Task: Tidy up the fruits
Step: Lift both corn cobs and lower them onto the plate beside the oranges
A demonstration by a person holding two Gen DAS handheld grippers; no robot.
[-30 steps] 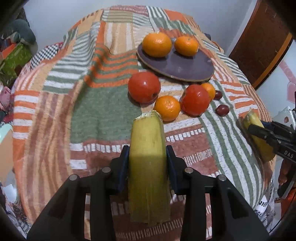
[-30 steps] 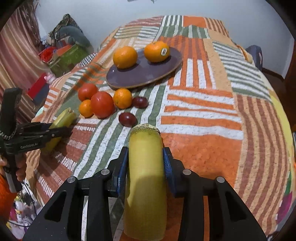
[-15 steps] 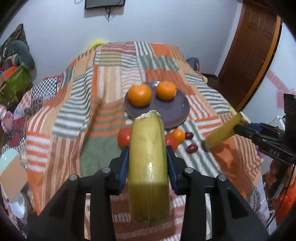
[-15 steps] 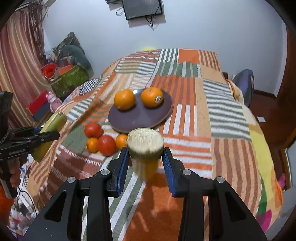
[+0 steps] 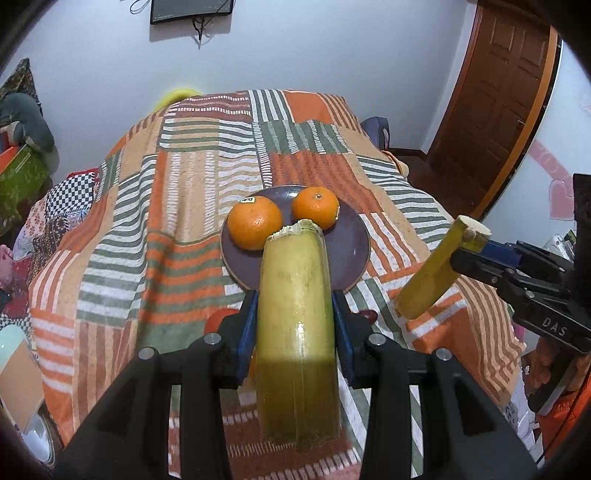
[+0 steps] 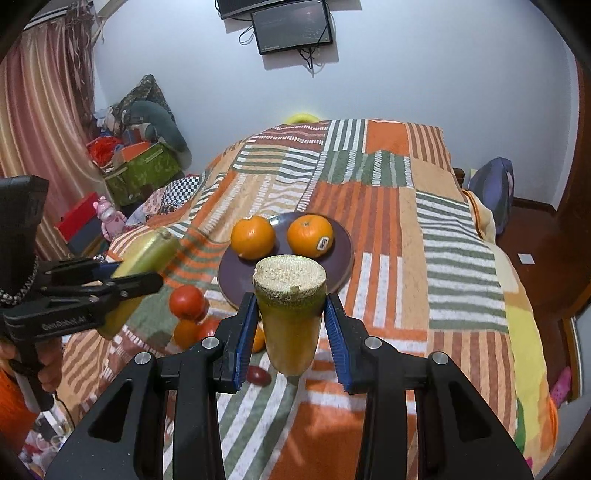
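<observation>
My left gripper (image 5: 295,325) is shut on a yellow-green banana piece (image 5: 295,332), held high above the bed; it also shows in the right wrist view (image 6: 144,258). My right gripper (image 6: 290,325) is shut on a second banana piece (image 6: 290,306), seen in the left wrist view (image 5: 439,269) tilted up. A dark purple plate (image 6: 332,266) on the striped blanket holds two oranges (image 6: 253,237) (image 6: 309,235). Tomatoes (image 6: 186,301), small oranges (image 6: 184,332) and a dark plum (image 6: 258,374) lie on the blanket in front of the plate.
The patchwork blanket (image 6: 424,240) covers a bed. Boxes, toys and cushions (image 6: 140,162) crowd the floor at left. A wooden door (image 5: 491,103) stands at right, a bag (image 6: 491,192) beside the bed, a screen (image 6: 291,26) on the wall.
Both grippers have risen and pulled back from the bed with their banana pieces. The plate and loose fruit now look smaller and farther. The right banana piece has tilted end-on.
</observation>
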